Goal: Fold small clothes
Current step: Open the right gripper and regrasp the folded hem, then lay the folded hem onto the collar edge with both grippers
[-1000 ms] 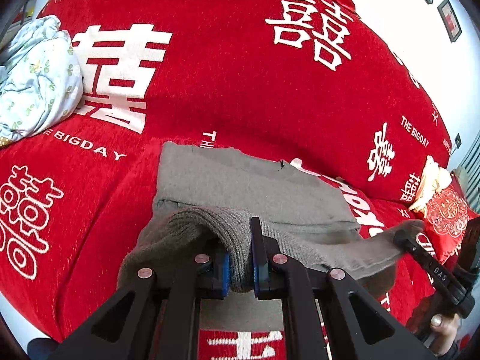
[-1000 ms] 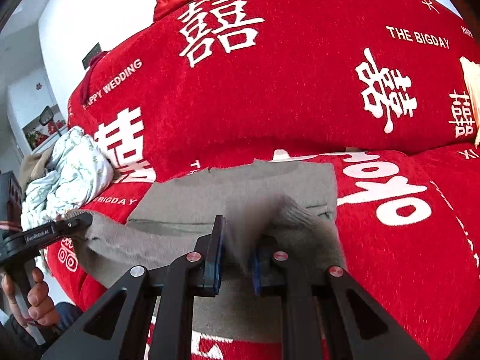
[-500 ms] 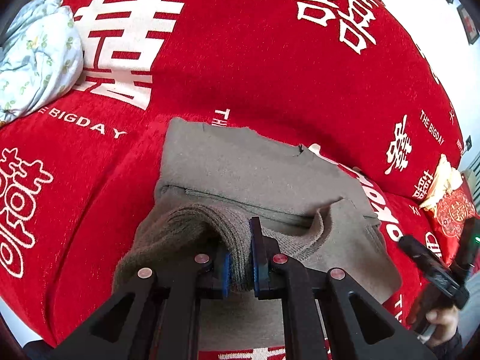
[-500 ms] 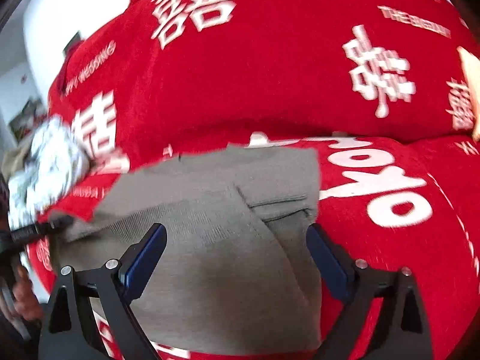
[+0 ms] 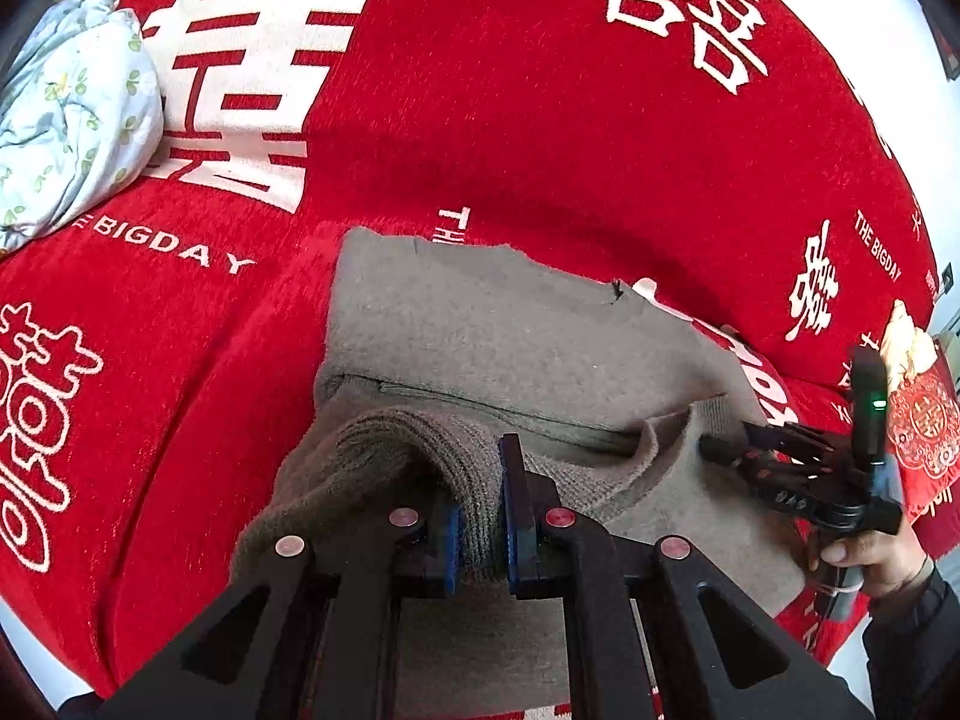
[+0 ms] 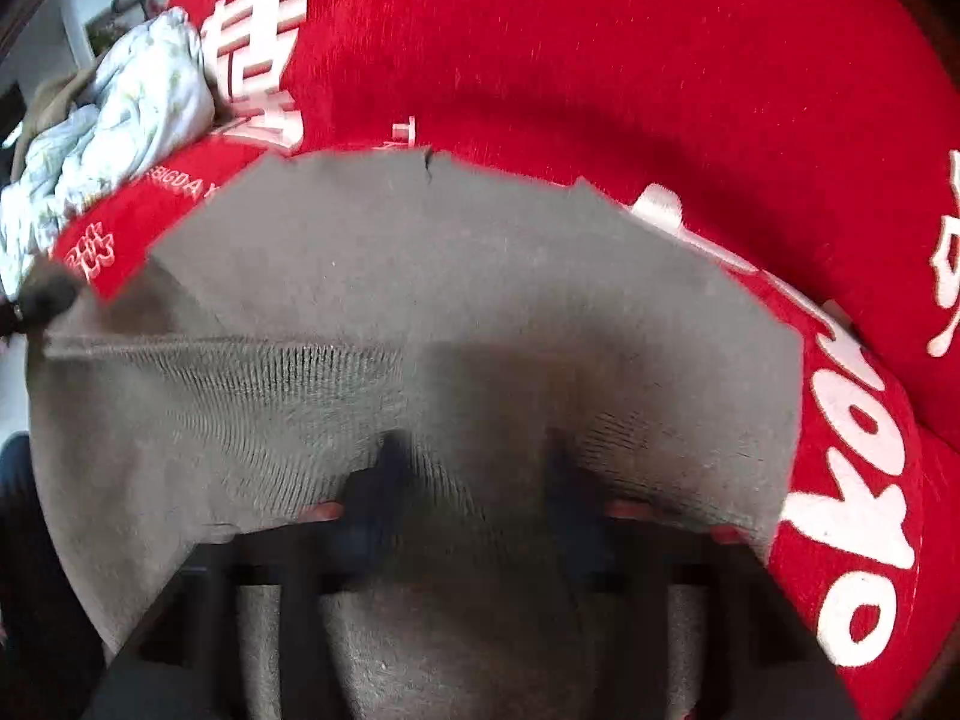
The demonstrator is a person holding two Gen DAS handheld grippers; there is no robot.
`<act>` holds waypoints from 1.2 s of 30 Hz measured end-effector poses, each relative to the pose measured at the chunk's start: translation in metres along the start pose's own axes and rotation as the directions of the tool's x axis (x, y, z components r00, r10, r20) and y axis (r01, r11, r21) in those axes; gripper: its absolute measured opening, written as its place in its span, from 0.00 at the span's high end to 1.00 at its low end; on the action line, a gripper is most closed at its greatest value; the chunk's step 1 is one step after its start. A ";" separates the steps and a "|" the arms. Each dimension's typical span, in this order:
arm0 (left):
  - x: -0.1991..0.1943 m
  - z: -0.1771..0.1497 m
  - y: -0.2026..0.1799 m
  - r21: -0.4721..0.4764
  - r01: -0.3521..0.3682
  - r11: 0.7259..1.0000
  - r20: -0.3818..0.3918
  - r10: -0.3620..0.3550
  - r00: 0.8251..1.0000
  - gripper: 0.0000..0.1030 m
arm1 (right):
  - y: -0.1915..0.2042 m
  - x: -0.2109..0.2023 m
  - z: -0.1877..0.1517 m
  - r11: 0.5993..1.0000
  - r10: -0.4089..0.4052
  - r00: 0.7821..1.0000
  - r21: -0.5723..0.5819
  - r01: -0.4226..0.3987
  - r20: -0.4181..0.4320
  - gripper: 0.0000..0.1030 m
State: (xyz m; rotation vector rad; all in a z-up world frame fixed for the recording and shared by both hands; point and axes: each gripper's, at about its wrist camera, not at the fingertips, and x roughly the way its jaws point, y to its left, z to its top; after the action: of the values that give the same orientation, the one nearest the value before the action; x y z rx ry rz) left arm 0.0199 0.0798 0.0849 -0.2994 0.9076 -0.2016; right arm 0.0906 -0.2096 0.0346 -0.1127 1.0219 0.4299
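Grey knitted garment (image 5: 510, 348), partly folded, lies on the red wedding-print sofa cover (image 5: 540, 120), its far portion flat and its near hem lifted. Your left gripper (image 5: 480, 516) has its jaws clamped on a bunched fold of the ribbed edge, which drapes over the left finger. Your right gripper (image 5: 720, 450), seen from the left wrist camera at the garment's right edge, has just been closing its jaws; the right wrist view is blurred, and knit fabric appears to lie between and over the dark fingers, so whether the pads truly press on it cannot be told. The risk lies here: if the right jaws have caught only a thin lip, or nothing, a lift would raise one side alone and drag the fold askew. A thick bunch on the left and a shallow bite on the right would also leave the hem uneven. The loose knit may stretch or snag on the pads. The floral bundle (image 5: 66, 120) lies well apart.
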 end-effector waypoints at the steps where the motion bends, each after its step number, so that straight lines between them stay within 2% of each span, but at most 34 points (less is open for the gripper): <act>1: 0.001 0.001 0.001 -0.002 0.002 1.000 -0.002 -0.002 1.000 0.89 | -0.001 -0.004 0.000 1.000 0.015 1.000 0.015 -0.015 0.006 0.90; 8: -0.003 0.016 -0.008 0.002 0.025 1.000 0.019 -0.025 1.000 0.89 | 0.004 -0.051 -0.003 0.998 -0.048 0.988 0.055 0.040 0.144 0.90; 12: -0.009 0.031 -0.015 0.004 0.033 0.999 0.041 -0.034 0.999 0.89 | 0.002 -0.078 0.005 0.993 -0.096 0.966 0.093 0.076 0.239 0.90; 18: -0.009 0.058 -0.034 0.021 0.027 0.999 0.061 -0.028 0.998 0.89 | -0.001 -0.102 0.020 0.981 -0.174 0.930 0.142 0.134 0.324 0.90; 28: -0.007 0.098 -0.057 0.053 0.026 0.998 0.083 -0.031 0.996 0.89 | -0.019 -0.118 0.040 0.964 -0.221 0.906 0.219 0.148 0.362 0.90; 36: 0.026 0.118 -0.058 0.051 0.007 0.999 0.039 -0.009 0.999 0.89 | -0.029 -0.101 0.053 0.953 -0.254 0.904 0.249 0.173 0.345 0.90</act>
State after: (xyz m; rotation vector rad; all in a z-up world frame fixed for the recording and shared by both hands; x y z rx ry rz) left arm 0.1268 0.0372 0.1533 -0.2590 0.8612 -0.2257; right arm 0.0997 -0.2508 0.1447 0.0498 0.6622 0.1279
